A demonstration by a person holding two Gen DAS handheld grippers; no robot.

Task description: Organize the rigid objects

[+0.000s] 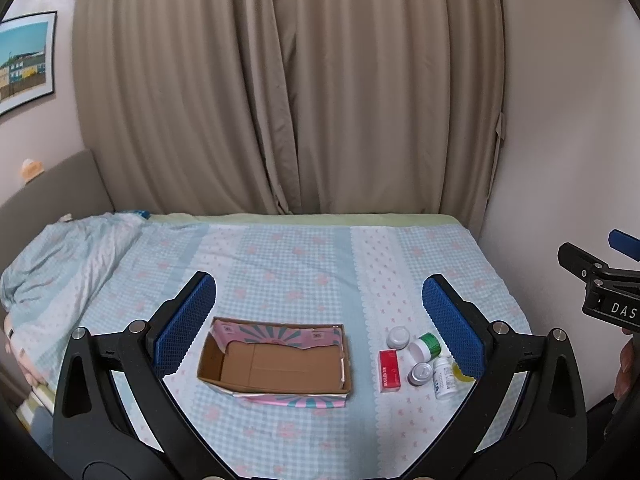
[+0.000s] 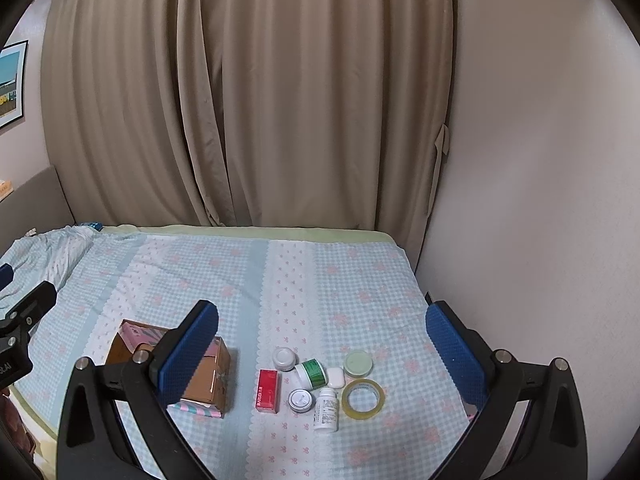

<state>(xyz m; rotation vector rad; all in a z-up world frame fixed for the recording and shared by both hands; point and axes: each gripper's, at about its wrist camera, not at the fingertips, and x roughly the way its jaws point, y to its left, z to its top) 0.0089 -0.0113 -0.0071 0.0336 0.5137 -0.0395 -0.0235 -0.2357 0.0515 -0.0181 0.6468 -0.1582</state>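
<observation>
- The right hand-held gripper (image 2: 322, 344) hangs above the bed (image 2: 224, 276) with its blue pads wide apart and nothing between them; the left hand-held gripper (image 1: 320, 320) is just as wide and empty.
- Nearest in the right wrist view, at about 6 o'clock, a white pill bottle (image 2: 326, 409) lies on its side, with the tape roll (image 2: 363, 398) flat just beside it at 3 o'clock.
- The silver-lidded tin (image 2: 300, 400) and red box (image 2: 267, 390) sit at its 9 o'clock; the box's long, flat sides probably make it the easiest first pick.
- Behind them lie a green-labelled jar (image 2: 312, 374) on its side, a small white case (image 2: 336, 377), a white-lidded jar (image 2: 285, 358) and a pale green lid (image 2: 359, 363).
- The open cardboard box (image 1: 276, 360) stands empty at the cluster's 9 o'clock, well apart.
- Advice: close across flat faces; round pieces may roll on soft bedding.
</observation>
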